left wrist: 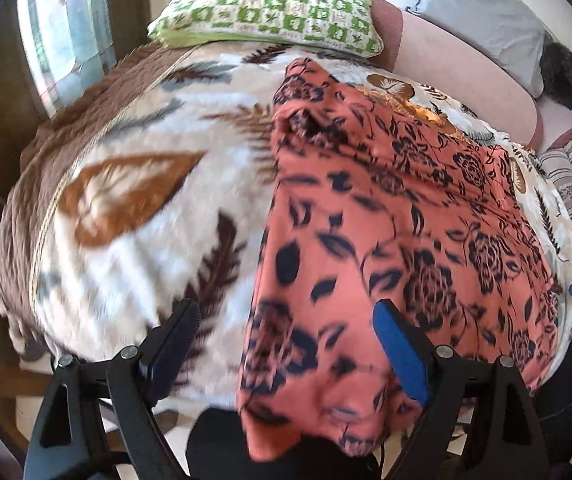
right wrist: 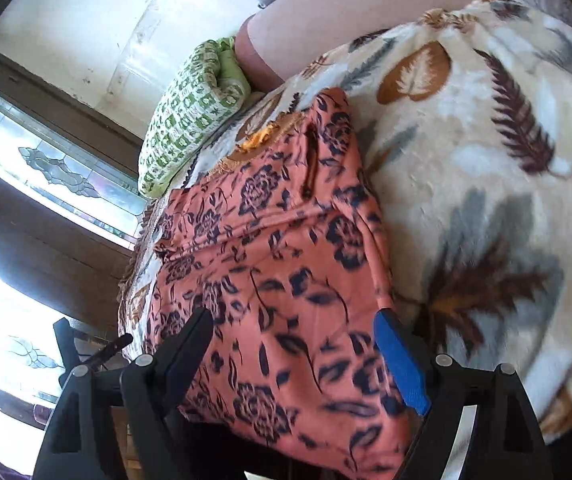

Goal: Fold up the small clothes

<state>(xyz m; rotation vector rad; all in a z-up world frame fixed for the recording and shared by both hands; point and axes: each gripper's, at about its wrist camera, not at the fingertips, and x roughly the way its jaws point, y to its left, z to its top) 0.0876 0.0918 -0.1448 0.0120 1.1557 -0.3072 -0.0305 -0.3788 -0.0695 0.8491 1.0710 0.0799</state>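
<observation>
On the leaf-print blanket (left wrist: pixel 134 184) lies the floral garment (left wrist: pixel 385 220); both tongs, left tongs (left wrist: pixel 286 344) and right tongs (right wrist: pixel 293 344), gape wide, so pinch near corners evenly.

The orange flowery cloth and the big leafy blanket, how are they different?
The orange flowery cloth is salmon-orange with dark navy roses; the leafy blanket is cream with brown and grey feathers and leaves. The cloth looks thin and smooth; the blanket looks thick and fuzzy. The cloth is smaller and lies on top; the blanket spreads out underneath. Both carry plant patterns.
</observation>
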